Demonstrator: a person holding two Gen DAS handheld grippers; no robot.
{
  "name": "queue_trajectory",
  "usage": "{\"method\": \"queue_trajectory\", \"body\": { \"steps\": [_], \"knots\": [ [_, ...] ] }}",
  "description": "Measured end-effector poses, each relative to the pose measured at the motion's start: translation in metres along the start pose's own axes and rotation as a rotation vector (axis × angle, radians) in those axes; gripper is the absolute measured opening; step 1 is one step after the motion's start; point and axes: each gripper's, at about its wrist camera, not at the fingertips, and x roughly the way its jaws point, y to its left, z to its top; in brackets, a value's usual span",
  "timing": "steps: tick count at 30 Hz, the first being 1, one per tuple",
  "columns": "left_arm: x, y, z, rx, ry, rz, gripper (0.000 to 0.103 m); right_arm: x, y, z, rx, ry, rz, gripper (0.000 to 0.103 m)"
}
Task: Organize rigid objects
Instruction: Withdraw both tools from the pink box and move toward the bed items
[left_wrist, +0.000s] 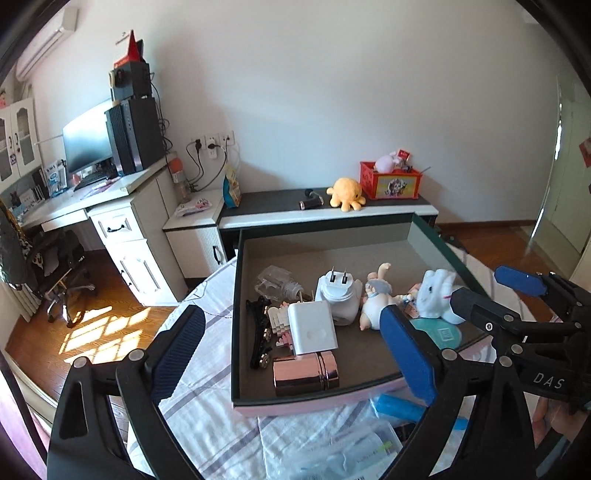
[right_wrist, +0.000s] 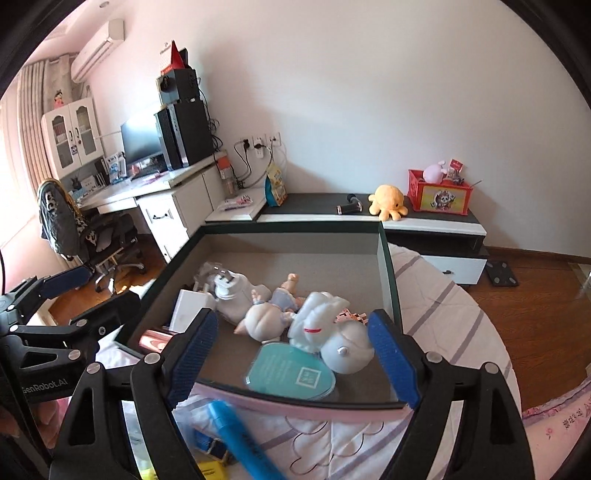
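A dark green box (left_wrist: 236, 314) with a grey floor is set on a striped bed cover (left_wrist: 207, 369), and the small hard things are kept inside it so they stay in one place. In the left part of the box a white square charger (left_wrist: 312, 326) is laid on top of a shiny pink case (left_wrist: 306, 372), with a white plug adapter (left_wrist: 338, 295) just behind it and a black hair clip (left_wrist: 258, 332) beside it. In the right part a small baby doll (right_wrist: 275, 310) is laid on its side, touching a white toy animal (right_wrist: 325, 332), and a round teal tin (right_wrist: 291, 373) is placed near the front wall. The left gripper (left_wrist: 295, 354) is held wide open over the front of the box, and nothing is held in it. The right gripper (right_wrist: 291, 354) is also spread wide, and nothing is squeezed by its pads. A blue marker pen (right_wrist: 240, 439) is left outside the box, on the bed just in front of it, blurred and right under the right gripper. It is likely to be picked up next, since it is not yet put away.
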Motion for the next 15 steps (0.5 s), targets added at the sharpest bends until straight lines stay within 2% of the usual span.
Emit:
{"method": "queue_trajectory", "body": {
  "steps": [4,6,8,10,15],
  "knots": [
    [-0.067,0.004,-0.010,-0.023,-0.112,0.002,0.103,-0.059,0.022,-0.006,-0.025,-0.101,-0.005,0.090],
    [-0.098,0.005,-0.016,-0.036,-0.157,0.010,0.103,-0.089,0.031,-0.009,-0.030,-0.148,-0.007,0.097],
    [-0.128,0.003,-0.023,-0.035,-0.203,0.023,0.103,-0.119,0.042,-0.015,-0.039,-0.196,0.003,0.097],
    [-0.155,-0.003,-0.032,-0.019,-0.246,0.040,0.103,-0.146,0.054,-0.023,-0.056,-0.233,-0.009,0.103],
    [-0.222,-0.010,-0.053,-0.013,-0.357,0.104,0.103,-0.204,0.072,-0.044,-0.085,-0.318,-0.049,0.103]
  ]
}}
